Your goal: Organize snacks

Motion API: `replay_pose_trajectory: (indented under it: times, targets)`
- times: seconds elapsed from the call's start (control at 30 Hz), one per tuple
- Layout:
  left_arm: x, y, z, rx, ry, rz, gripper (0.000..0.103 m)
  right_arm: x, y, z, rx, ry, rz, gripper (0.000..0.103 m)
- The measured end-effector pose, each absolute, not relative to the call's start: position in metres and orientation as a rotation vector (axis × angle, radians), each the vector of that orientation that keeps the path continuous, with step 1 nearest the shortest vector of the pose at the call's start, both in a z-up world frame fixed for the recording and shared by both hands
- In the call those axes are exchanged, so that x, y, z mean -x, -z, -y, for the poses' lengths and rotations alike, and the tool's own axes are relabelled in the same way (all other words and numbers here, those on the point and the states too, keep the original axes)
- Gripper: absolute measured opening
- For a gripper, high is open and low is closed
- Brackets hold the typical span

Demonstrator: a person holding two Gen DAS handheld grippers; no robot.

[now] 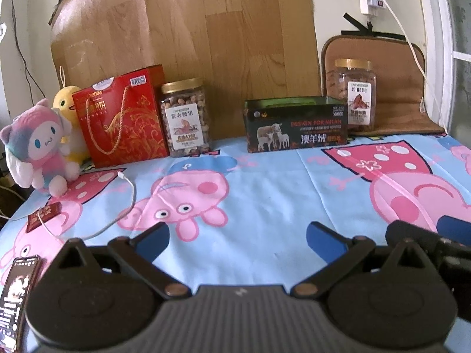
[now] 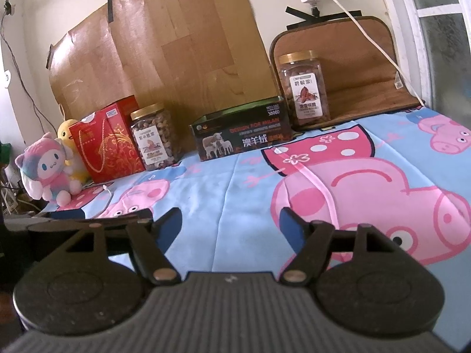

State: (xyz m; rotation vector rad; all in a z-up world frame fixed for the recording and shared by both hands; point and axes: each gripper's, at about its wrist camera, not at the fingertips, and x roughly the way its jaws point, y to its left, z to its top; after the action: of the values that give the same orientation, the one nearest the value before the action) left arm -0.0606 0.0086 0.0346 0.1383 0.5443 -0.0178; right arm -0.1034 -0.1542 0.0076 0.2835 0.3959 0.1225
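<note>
A clear nut jar with a gold lid (image 1: pixel 186 117) (image 2: pixel 156 136) stands at the back left, next to a red gift box (image 1: pixel 122 119) (image 2: pixel 107 144). A second gold-lidded nut jar (image 1: pixel 354 94) (image 2: pixel 304 86) stands at the back right on a brown mat. A dark open box with a sheep picture (image 1: pixel 295 123) (image 2: pixel 243 135) lies between the jars. My left gripper (image 1: pixel 237 236) is open and empty, low over the blue cartoon-pig cloth (image 1: pixel 265 182). My right gripper (image 2: pixel 229 223) is open and empty, to the right of the left one.
Two plush toys (image 1: pixel 41 147) (image 2: pixel 48 170) sit at the far left. A white cable (image 1: pixel 123 206) and a small red packet (image 1: pixel 44 216) lie on the cloth at left. A phone (image 1: pixel 17 294) lies at the near left edge. A wood-pattern board (image 1: pixel 206 44) leans on the wall.
</note>
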Motion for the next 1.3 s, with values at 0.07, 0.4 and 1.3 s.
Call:
replay_pose_trajectory:
  times: [0.07,0.4,1.3]
  targets:
    - [0.057,-0.033,-0.01,-0.133,0.023,-0.563,0.103,0.101,-0.006,0.154,-0.284,-0.122,-0.405,0.076]
    - [0.046,-0.022,-0.011,-0.122,0.018,-0.618,0.103,0.091,0.001,0.153,-0.283,-0.117,-0.443,0.077]
    - [0.037,-0.013,-0.015,-0.095,-0.009,-0.669,0.103,0.082,0.009,0.153,-0.285,-0.111,-0.483,0.079]
